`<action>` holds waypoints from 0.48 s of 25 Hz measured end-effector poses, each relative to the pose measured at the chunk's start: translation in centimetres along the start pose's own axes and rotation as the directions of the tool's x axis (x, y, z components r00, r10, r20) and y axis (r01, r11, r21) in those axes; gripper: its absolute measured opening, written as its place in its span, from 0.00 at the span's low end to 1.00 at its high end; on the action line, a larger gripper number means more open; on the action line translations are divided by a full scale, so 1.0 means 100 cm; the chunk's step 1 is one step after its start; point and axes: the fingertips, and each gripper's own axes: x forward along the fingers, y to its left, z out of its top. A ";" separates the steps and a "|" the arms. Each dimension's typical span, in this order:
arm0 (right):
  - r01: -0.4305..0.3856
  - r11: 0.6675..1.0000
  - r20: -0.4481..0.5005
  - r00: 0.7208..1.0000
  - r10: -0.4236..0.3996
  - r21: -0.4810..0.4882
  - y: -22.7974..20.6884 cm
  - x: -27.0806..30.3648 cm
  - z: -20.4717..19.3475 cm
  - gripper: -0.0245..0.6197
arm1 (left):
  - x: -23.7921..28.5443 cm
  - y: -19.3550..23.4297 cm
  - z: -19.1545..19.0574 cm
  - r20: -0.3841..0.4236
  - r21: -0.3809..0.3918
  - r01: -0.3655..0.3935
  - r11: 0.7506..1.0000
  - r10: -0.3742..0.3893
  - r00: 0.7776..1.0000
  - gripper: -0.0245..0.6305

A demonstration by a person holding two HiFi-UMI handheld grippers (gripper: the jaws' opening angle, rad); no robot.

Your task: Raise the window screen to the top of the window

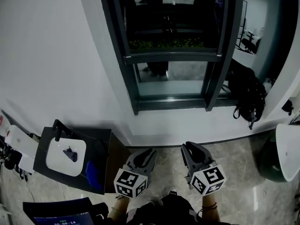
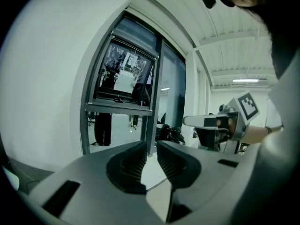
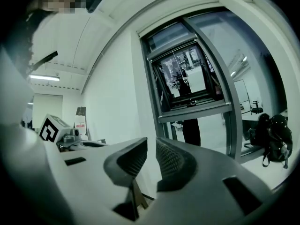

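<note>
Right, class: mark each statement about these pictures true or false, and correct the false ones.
1. The left claw grips the window frame. False: it holds nothing, its jaws a little apart, well short of the window.
2. A black backpack lies to the right of the window. True.
3. The right claw holds a cord. False: nothing is between its jaws.
4. A white box sits on the dark table at the left. True.

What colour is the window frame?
Dark grey window frame; it shows best in the head view.
</note>
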 end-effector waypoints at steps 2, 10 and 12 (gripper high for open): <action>-0.003 1.000 -0.005 1.000 0.003 0.009 0.024 -0.003 -0.007 0.13 | -0.022 0.000 -0.004 0.004 -0.005 0.004 1.000 -0.004 1.000 0.14; 0.001 0.999 -0.034 0.999 0.000 0.050 0.103 -0.018 -0.045 0.13 | -0.095 0.006 -0.035 0.026 -0.066 0.006 0.998 -0.004 1.000 0.14; 0.015 0.998 -0.030 0.999 -0.013 0.064 0.113 -0.027 -0.053 0.12 | -0.105 0.002 -0.042 0.033 -0.089 0.014 0.996 -0.011 0.999 0.14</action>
